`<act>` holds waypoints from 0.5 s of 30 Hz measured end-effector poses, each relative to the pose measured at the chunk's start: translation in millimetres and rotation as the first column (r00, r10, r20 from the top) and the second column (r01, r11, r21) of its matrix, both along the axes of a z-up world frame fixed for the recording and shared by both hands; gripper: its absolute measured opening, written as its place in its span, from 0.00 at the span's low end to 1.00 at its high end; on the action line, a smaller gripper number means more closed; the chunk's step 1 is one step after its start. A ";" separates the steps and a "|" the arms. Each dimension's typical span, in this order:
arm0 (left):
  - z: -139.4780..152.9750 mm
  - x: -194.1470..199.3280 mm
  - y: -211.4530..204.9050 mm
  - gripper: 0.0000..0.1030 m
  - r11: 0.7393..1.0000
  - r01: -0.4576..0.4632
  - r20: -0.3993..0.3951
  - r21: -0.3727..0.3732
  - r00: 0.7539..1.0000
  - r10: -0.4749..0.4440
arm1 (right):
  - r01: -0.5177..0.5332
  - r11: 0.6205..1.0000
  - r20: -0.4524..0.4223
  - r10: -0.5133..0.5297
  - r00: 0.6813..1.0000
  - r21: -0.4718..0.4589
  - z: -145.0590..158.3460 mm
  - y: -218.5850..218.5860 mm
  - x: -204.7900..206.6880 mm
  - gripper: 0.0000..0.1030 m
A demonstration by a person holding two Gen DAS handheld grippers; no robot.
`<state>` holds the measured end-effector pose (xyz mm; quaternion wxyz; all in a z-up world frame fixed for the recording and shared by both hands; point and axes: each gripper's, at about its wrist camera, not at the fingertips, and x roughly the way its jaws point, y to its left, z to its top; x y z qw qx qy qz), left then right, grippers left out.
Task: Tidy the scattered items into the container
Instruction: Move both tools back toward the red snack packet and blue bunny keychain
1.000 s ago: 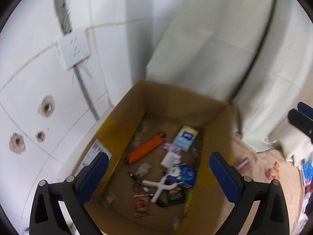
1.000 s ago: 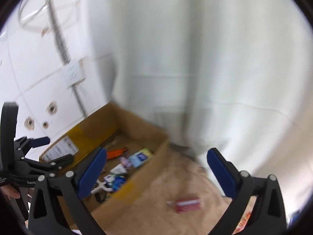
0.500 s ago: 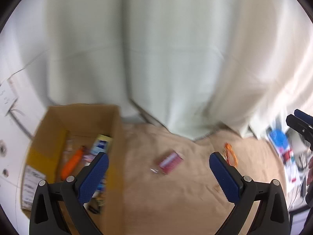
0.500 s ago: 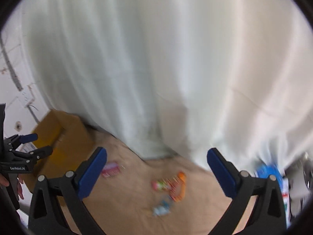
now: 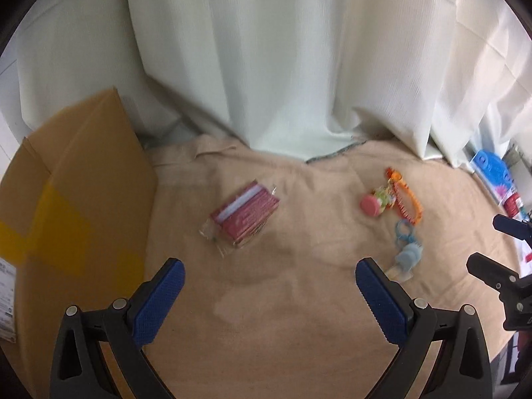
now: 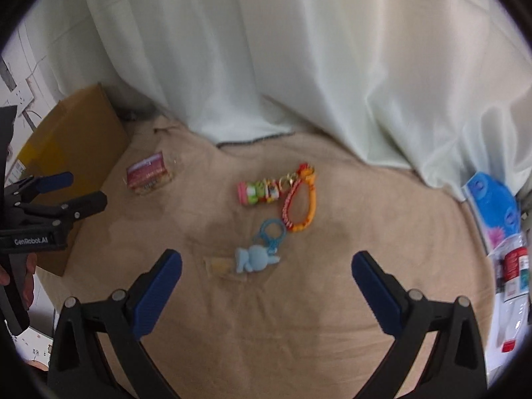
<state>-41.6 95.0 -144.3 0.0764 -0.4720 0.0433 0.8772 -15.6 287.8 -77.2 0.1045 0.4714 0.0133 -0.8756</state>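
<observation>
Both grippers hang wide open and empty over the tan cloth (image 6: 299,299): the left gripper (image 5: 269,286) faces a red packet in a clear wrapper (image 5: 244,214), the right gripper (image 6: 266,272) a pale blue figure keychain (image 6: 257,256). Just beyond it lie an orange-and-red loop strap (image 6: 299,202) and a small multicoloured cylinder with a pink cap (image 6: 257,193), touching at the ring. The brown cardboard box with yellow tape (image 5: 76,199) stands at the left edge, its inside hidden. Blur smears the packet's print. White curtains (image 6: 282,50) drape behind; blue and red packaging (image 6: 495,209) is cut off on the right.
</observation>
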 end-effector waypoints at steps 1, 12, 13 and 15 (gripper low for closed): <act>-4.2 1.0 -2.0 1.00 1.000 0.003 -0.009 -0.009 1.000 -0.003 | 0.006 1.000 0.007 -0.006 1.000 -0.012 -6.3 1.4 -0.4 1.00; -22.0 -33.7 -23.2 1.00 1.000 0.005 -0.085 -0.024 0.996 -0.007 | 0.007 0.999 0.047 -0.005 0.999 -0.054 -41.6 2.7 -20.4 1.00; -22.5 -39.4 -21.3 1.00 0.999 0.018 -0.087 -0.036 0.996 -0.021 | 0.007 0.998 0.049 -0.004 0.999 -0.055 -42.7 2.8 -21.9 1.00; -26.7 -50.1 -14.4 1.00 0.995 0.061 -0.101 -0.075 0.993 -0.068 | 0.010 0.998 0.057 -0.006 0.998 -0.062 -44.6 2.8 -26.0 1.00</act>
